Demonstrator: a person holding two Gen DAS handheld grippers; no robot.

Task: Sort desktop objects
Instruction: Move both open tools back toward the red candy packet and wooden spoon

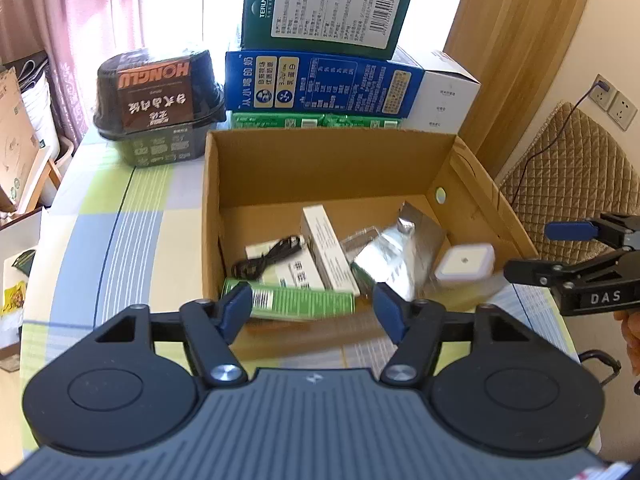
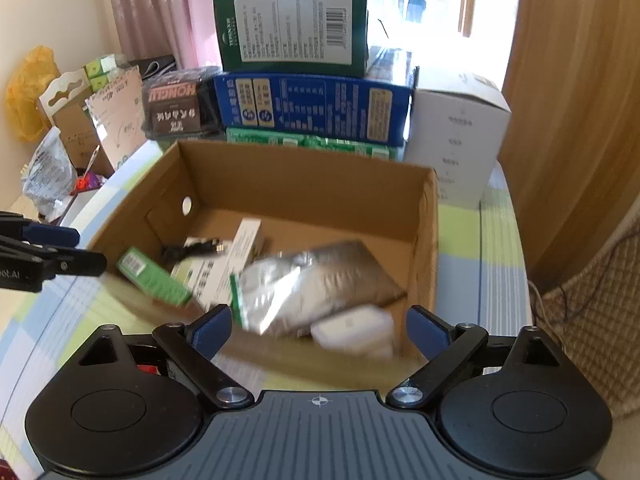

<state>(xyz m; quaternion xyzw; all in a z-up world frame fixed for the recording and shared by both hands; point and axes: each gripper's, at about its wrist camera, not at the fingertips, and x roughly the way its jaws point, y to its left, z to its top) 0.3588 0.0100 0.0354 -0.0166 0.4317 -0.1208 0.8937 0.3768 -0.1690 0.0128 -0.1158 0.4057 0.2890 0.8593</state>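
Both claws are hanging spread and empty at frame bottom: left claw (image 1: 316,314), right claw (image 2: 320,330). The cardboard box (image 1: 332,156) is sitting mid-frame on the counter (image 1: 100,220). The green box (image 1: 292,302) is lying against its near wall, long axis left-right. The white carton (image 1: 328,256) is pointing toward the back. The foil pouch (image 2: 312,280) is lying centre-right.
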